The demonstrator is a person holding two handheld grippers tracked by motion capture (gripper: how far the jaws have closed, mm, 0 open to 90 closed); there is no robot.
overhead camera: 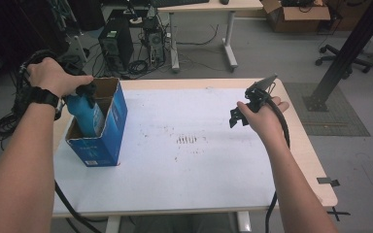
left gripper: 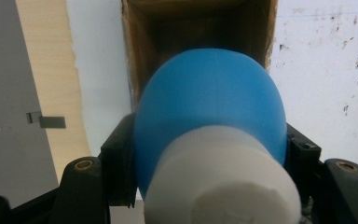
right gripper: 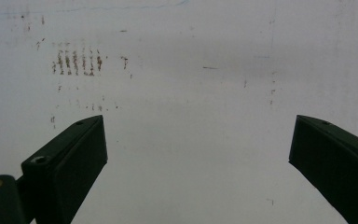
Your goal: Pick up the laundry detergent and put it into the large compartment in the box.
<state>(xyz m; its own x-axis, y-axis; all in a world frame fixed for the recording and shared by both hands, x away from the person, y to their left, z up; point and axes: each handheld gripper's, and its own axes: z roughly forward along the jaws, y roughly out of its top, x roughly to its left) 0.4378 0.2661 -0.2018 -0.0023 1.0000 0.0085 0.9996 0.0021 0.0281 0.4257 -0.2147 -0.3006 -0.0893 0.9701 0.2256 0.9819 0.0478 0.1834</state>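
While the blue bottle (overhead camera: 85, 112) is clamped by the left gripper (overhead camera: 80, 92), its long axis is tipped into the open box (overhead camera: 108, 127). The right gripper (overhead camera: 240, 116) is held wide open, well apart.

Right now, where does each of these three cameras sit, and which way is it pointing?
High view: above the person's side, looking forward and down on the table; both forearms, left gripper and right gripper show.
Left gripper view: rides the left gripper, looking along its fingers at the blue bottle over the open blue box.
Right gripper view: rides the right gripper, looking down past its spread fingers at the stained tabletop.
Shared: high and left gripper views both show bottle and box; high and right gripper views share the brown stains.
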